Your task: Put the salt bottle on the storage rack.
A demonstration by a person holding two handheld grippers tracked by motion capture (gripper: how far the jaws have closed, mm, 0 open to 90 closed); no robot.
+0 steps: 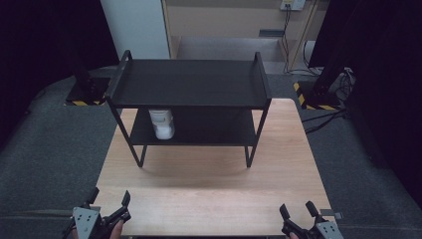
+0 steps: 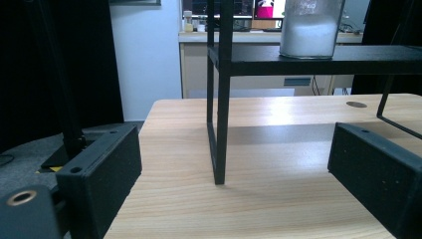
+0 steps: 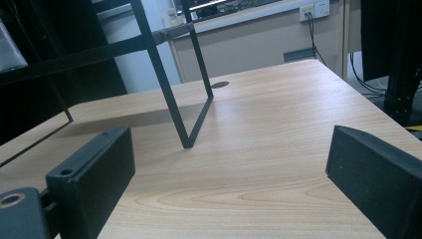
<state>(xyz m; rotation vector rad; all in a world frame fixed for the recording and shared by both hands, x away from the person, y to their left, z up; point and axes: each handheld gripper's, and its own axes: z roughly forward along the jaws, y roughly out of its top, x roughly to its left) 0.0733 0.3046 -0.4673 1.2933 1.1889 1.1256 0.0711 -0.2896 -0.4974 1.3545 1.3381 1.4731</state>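
Jar of white powder stands on the lower shelf of the black rack, toward its left. We keep our left gripper and right gripper released at the table's near edge, well apart from it; we judge the reach not yet begun.

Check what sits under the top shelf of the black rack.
A white-filled jar stands on the lower shelf, toward its left end. The top shelf covers the jar's upper part, so its lid cannot be seen.
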